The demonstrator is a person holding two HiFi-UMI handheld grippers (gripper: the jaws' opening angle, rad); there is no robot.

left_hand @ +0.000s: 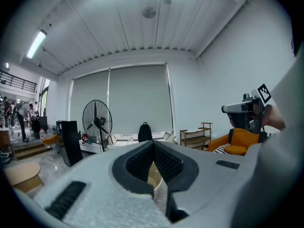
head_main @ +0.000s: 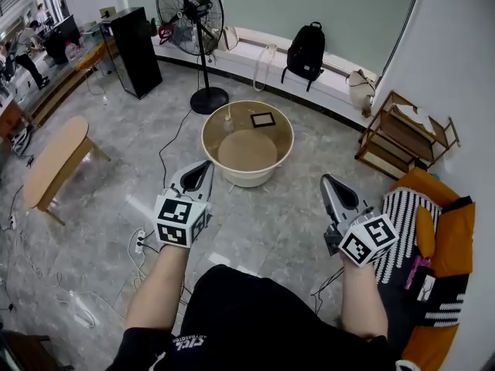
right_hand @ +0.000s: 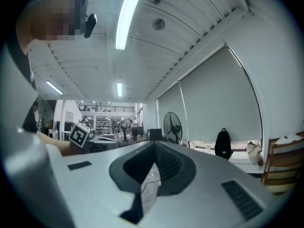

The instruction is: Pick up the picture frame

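A small dark picture frame (head_main: 263,120) lies flat on the far side of a round beige table (head_main: 285,131). My left gripper (head_main: 206,165) is held out in front of me, just short of the table's near left edge, jaws shut and empty. My right gripper (head_main: 326,181) hovers to the right of the table over the floor, also shut with nothing in it. In the left gripper view the shut jaws (left_hand: 153,144) point level at the table's rim (left_hand: 156,180) below them. The right gripper view shows its shut jaws (right_hand: 155,145) and the left gripper's marker cube (right_hand: 79,135).
A standing fan (head_main: 191,10) is behind the table, a black cabinet (head_main: 131,50) to its left, a black backpack (head_main: 306,50) on the window ledge. A wooden shelf (head_main: 404,135) and an orange chair (head_main: 446,238) are at right. A wooden bench (head_main: 54,161) and cables lie at left.
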